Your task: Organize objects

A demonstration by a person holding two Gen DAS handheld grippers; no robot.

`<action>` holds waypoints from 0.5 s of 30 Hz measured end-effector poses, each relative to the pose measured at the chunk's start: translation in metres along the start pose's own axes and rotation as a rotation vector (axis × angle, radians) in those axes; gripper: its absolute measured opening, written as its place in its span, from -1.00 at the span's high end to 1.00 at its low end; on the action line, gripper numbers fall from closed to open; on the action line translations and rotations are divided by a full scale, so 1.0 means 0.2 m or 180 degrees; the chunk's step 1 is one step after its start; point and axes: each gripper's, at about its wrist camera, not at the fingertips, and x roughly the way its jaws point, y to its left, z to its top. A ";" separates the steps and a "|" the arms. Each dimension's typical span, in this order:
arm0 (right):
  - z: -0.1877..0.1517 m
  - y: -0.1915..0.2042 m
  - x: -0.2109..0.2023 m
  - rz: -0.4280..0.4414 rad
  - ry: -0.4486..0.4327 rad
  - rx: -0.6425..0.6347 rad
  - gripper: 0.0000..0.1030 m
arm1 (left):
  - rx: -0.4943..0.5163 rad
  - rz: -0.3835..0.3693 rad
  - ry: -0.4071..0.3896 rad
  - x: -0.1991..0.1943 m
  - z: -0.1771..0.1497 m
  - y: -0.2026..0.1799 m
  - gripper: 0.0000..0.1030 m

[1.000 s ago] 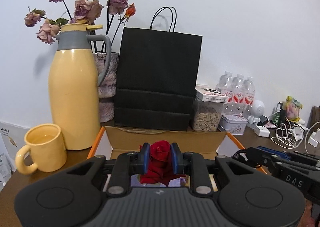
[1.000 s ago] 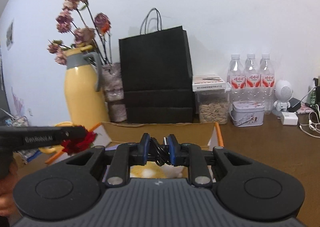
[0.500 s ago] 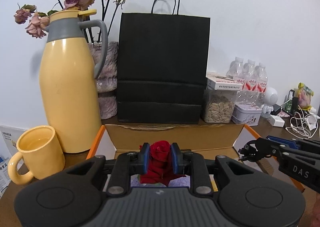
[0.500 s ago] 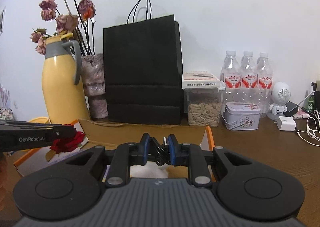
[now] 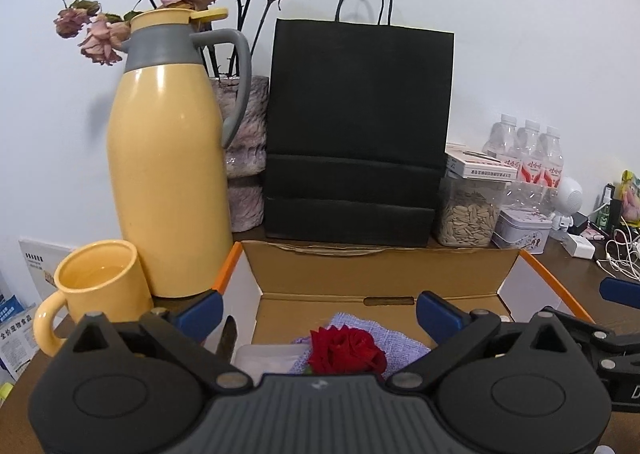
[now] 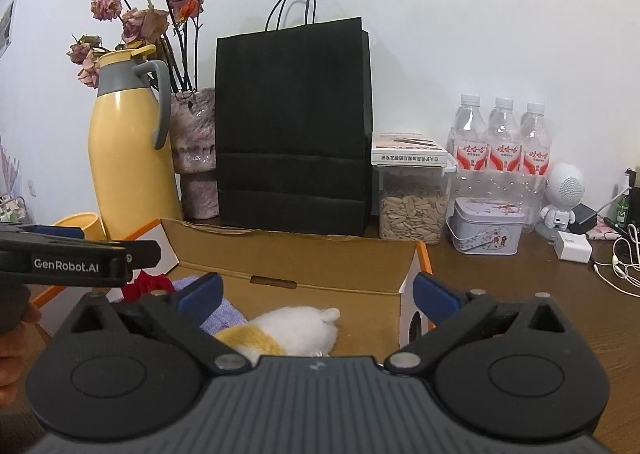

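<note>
An open cardboard box [image 5: 372,274] with orange edges lies in front of both grippers. In it a red rose [image 5: 346,350] rests on a lilac cloth [image 5: 384,336], next to a clear plastic tub [image 5: 272,360]. My left gripper [image 5: 320,314] hovers over the rose, its jaws opening wide, neither pad touching the flower. In the right wrist view a white and yellow plush toy [image 6: 288,328] lies in the box below my right gripper [image 6: 318,292], whose jaws are opening too, with nothing pressed between the pads. The left gripper [image 6: 80,260] shows there above the rose [image 6: 148,284].
A yellow thermos jug [image 5: 168,182] and yellow mug [image 5: 100,290] stand left of the box. Behind it are a black paper bag [image 5: 356,134] and a vase of dried roses [image 5: 244,158]. A seed jar [image 6: 412,210], water bottles [image 6: 504,146], tin [image 6: 488,230], charger [image 6: 572,246] and cables crowd the right.
Both grippers have sprung open. The rose has dropped from the left pads onto the cloth. The small dark thing held in the right pads is gone from between them.
</note>
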 end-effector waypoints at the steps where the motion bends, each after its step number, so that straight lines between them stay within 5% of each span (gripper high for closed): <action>1: 0.00 0.00 0.00 -0.0002 0.0008 0.0009 -1.00 | 0.0001 -0.0002 -0.0001 0.00 0.00 0.00 -1.00; 15: 0.01 0.01 -0.08 0.0043 0.0048 0.0064 -1.00 | -0.0028 -0.0078 -0.0105 -0.11 0.01 0.02 -1.00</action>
